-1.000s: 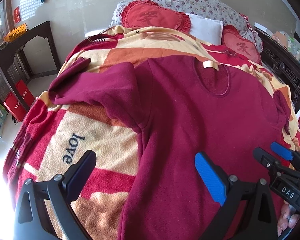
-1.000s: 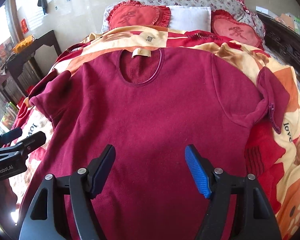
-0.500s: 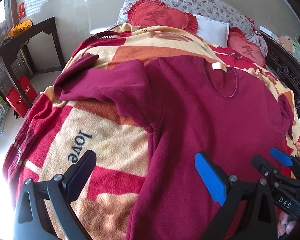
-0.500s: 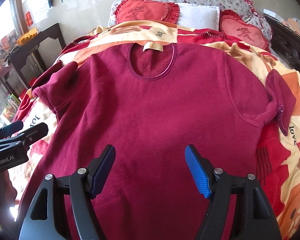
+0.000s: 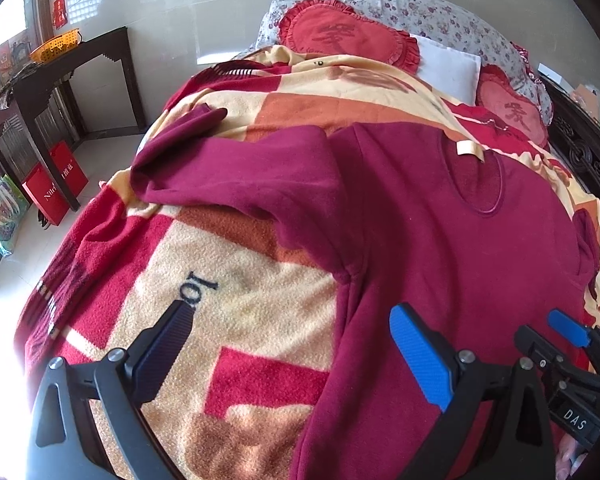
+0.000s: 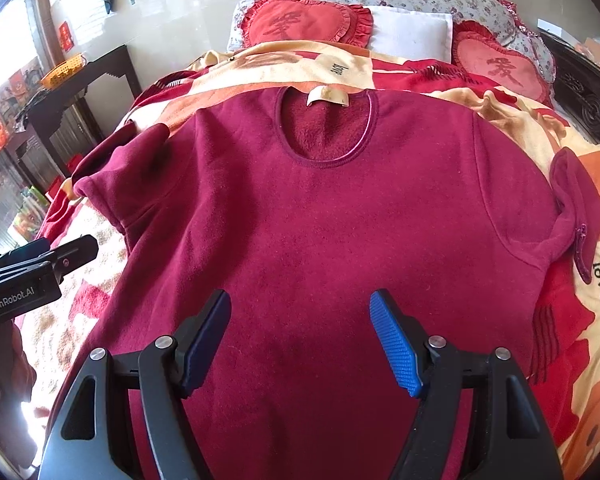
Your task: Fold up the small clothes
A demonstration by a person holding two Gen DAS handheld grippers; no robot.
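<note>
Right wrist view showed the maroon fleece top [image 6: 320,220] spread flat, front up, across the middle of the bed, on a red, orange and cream blanket [image 6: 572,320], its neckline [image 6: 324,128] toward the pillows at the head end and its hem toward the foot edge beneath the camera. The right gripper [image 6: 300,336] hung over the lower body of the top with its jaws wide apart and nothing between them. In the left wrist view the left gripper [image 5: 288,344] stood equally wide and empty, straddling the top's side seam near the bed's left edge, one finger over blanket and one over fabric. The left sleeve [image 5: 236,176] lay stretched out toward that edge; the right sleeve [image 6: 576,208] was already bent back on itself near the right edge. The top looked thick, soft and limp, light enough to lift by a pinch but likely to sag and to cling to the fuzzy blanket, so I judged the cuff of the left sleeve and the shoulder seams the best places to take hold. Readable writing: "love" on the blanket by the right edge [image 6: 599,280], "GenRobot.AI" on the left gripper's body [image 6: 12,303], "DAS" on the right gripper's body [image 5: 575,419]. The cream neck label [image 6: 326,95] was too small to read.
</note>
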